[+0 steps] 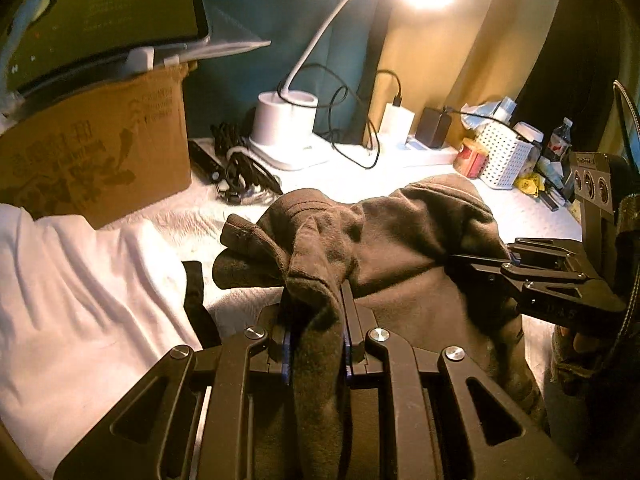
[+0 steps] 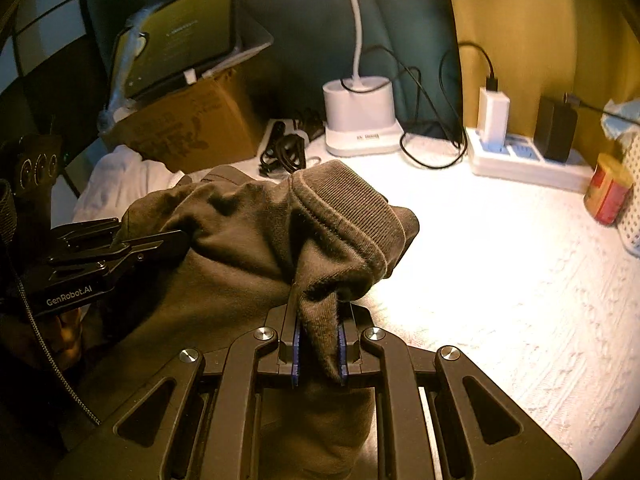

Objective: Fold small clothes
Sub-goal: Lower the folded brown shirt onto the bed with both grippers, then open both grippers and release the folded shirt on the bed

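Note:
A dark brown sweatshirt point(image 1: 420, 248) with ribbed cuffs hangs bunched between both grippers above the white table cover point(image 2: 500, 280). My left gripper point(image 1: 316, 300) is shut on a fold of its fabric, which runs down between the blue pads. In the right wrist view my right gripper point(image 2: 318, 320) is shut on another fold just below a ribbed cuff point(image 2: 344, 208). Each gripper shows in the other's view: the right one point(image 1: 480, 260) at the right edge, the left one point(image 2: 160, 244) at the left edge, both biting the same sweatshirt point(image 2: 224, 248).
A white garment point(image 1: 80, 280) lies at the left beside a cardboard box point(image 1: 100, 152) with a tablet point(image 1: 104, 12) on top. Along the back stand a lit desk lamp base point(image 1: 286, 120), coiled cables point(image 1: 236, 168), a power strip point(image 2: 520, 156) with chargers, a red tin point(image 1: 474, 158) and a white basket point(image 1: 504, 156).

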{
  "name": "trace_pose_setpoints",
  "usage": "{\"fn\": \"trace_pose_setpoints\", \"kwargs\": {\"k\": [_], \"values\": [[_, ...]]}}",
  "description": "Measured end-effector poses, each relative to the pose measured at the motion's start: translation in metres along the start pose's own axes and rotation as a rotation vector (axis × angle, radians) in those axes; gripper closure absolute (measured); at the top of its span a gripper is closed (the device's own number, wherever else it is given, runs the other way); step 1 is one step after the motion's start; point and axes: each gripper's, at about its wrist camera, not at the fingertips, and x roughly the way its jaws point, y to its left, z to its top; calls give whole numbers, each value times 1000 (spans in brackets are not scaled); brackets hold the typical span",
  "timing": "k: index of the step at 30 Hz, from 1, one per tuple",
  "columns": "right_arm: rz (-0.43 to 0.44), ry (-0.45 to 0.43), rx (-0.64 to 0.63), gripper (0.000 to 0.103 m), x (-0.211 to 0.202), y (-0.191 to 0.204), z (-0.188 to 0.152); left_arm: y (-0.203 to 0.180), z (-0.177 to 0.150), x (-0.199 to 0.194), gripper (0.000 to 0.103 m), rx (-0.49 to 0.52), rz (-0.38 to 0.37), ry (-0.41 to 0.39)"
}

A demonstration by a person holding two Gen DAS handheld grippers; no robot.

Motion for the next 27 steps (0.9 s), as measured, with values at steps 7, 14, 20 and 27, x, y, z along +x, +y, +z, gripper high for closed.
{"fn": "trace_pose_setpoints", "kwargs": {"k": [7, 14, 20, 27], "values": [[20, 48, 72, 88, 21, -19, -3, 9, 0, 16, 87, -24, 4, 59], [54, 60, 130, 67, 27, -35, 0, 18, 2, 25, 85, -64, 13, 106], [76, 69, 191, 56, 35, -51, 8, 21, 8, 27, 84, -81, 6, 120], [165, 54, 287, 54, 45, -68, 24, 22, 20, 28, 81, -63, 20, 101]]}}
